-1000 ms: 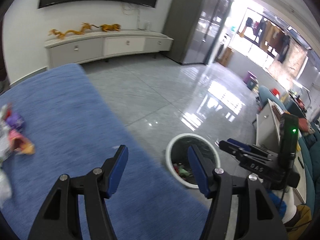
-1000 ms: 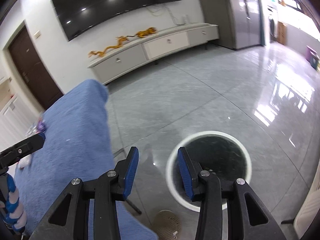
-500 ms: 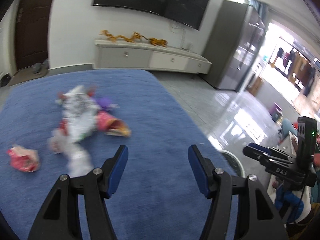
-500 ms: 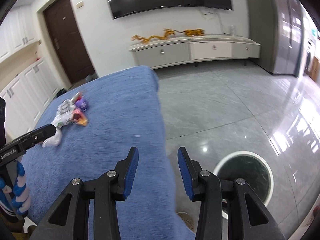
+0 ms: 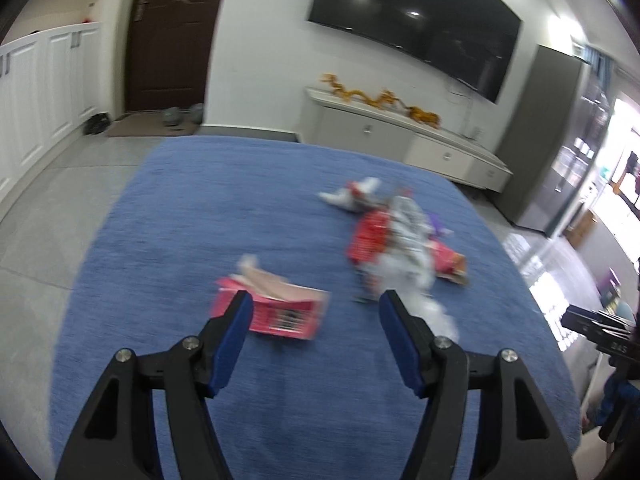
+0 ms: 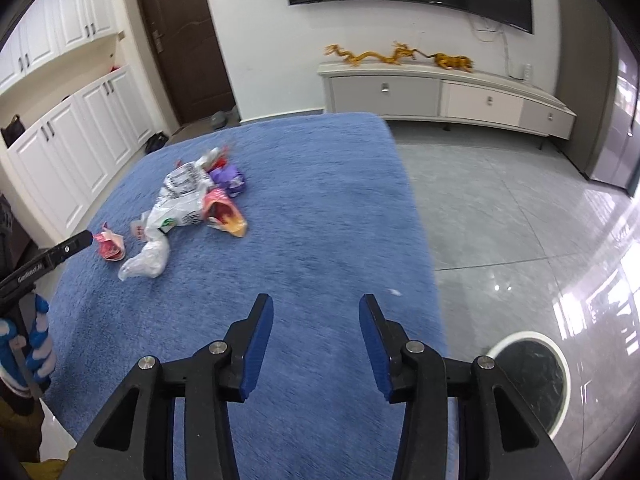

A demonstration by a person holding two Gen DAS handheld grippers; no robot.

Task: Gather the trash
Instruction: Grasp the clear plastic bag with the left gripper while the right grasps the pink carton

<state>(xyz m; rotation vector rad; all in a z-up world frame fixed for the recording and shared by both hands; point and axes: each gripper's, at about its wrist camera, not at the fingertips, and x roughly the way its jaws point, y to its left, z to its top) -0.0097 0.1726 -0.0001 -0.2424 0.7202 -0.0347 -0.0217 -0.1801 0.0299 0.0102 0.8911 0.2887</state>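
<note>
Left wrist: left tongs [image 5: 314, 312] gape above pink carton [image 5: 276, 310]; right tongs [image 6: 316, 320] spread, empty.

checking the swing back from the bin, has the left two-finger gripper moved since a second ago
Yes. The left two-finger gripper has swung left, off the white-rimmed round trash bin it faced earlier, toward the dark wooden door; it now opens over the pink cardboard box.

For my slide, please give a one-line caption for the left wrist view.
Open left tongs above a blue cloth, facing a pink carton and crumpled wrappers.
</note>
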